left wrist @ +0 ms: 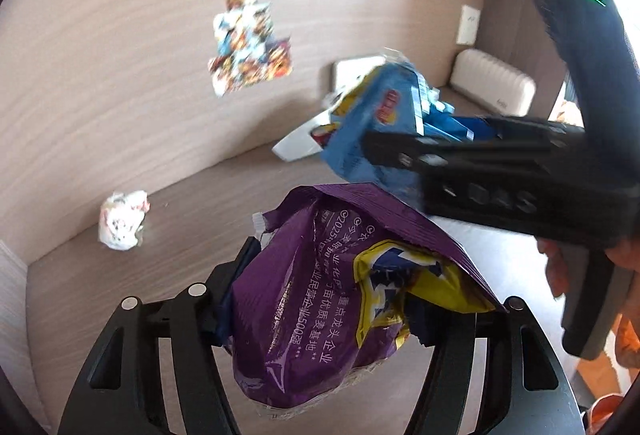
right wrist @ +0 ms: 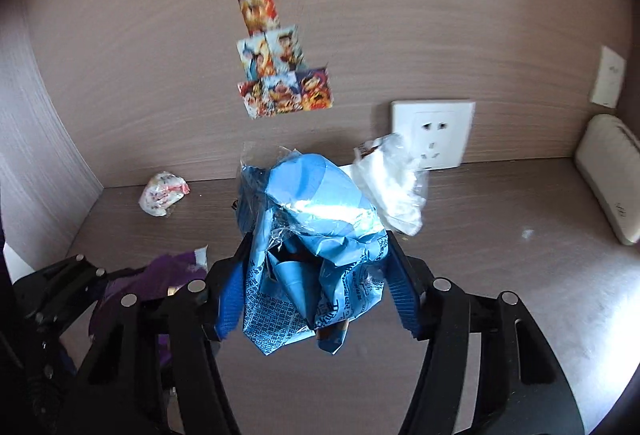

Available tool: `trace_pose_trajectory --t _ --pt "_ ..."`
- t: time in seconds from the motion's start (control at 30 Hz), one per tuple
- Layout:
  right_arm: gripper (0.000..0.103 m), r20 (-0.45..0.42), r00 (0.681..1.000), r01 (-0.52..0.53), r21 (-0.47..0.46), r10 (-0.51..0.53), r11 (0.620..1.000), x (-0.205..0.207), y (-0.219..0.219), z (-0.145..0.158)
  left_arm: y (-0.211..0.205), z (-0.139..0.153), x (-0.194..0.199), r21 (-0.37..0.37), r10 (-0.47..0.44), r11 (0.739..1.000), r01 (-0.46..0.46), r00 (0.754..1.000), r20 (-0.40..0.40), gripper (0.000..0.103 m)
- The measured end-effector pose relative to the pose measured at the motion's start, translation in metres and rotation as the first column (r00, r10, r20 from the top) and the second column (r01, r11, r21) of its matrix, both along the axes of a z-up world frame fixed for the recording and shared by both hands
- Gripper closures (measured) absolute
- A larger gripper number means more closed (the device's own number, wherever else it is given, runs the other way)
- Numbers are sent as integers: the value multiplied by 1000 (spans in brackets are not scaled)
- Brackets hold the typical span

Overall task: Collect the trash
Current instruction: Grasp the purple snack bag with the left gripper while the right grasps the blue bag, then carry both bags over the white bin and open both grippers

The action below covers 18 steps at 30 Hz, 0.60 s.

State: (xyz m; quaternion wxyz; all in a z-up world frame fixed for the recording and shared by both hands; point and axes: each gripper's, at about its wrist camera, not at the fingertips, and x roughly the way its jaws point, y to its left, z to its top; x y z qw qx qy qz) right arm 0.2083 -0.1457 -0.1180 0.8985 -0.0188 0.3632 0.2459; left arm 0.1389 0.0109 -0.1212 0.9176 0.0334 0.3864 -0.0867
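The left gripper (left wrist: 344, 299) is holding a crumpled purple snack bag with a yellow patch and white print (left wrist: 320, 295); its jaws are pinching the bag from both sides, and the bag is covering most of the right finger, so the contact there is hard to see. The lower end of the bag is hanging down between the black arms of the gripper and is hiding the counter below it.

The right gripper (right wrist: 316, 275) is holding a crumpled light blue foil wrapper with dark print (right wrist: 312, 247). Its jaws, with blue ribbed pads (right wrist: 230, 299), are pinching the wrapper at both sides. In the left wrist view this gripper is appearing blurred at the right, with part of a person's hand (left wrist: 560, 267) cut off at the edge.

On the brown wood-grain counter (right wrist: 500, 255), near the back wall, a small crumpled white wrapper with red marks (right wrist: 164, 193) is lying well apart from both grippers. A clear plastic bag with something white inside (right wrist: 394, 183) is showing just behind the blue wrapper; whether it is resting on the counter or hanging from the wrapper I cannot tell. It is partly covering a white wall socket (right wrist: 436, 133). Colourful picture cards (right wrist: 276, 55) are sticking on the wall. A pale ribbed box (right wrist: 612, 179) is standing at the right, cut off by the frame.
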Motion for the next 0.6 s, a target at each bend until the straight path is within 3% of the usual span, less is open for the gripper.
trace_pose_trajectory --t 0.33,0.6 --pt "41 81 985 151 -15 -149 988 -92 -90 43 -86 36 -37 9 -146 989 145 988 54 40" --pt "41 87 936 341 4 -341 940 -169 -180 54 -188 47 -81 20 -341 940 340 938 71 40"
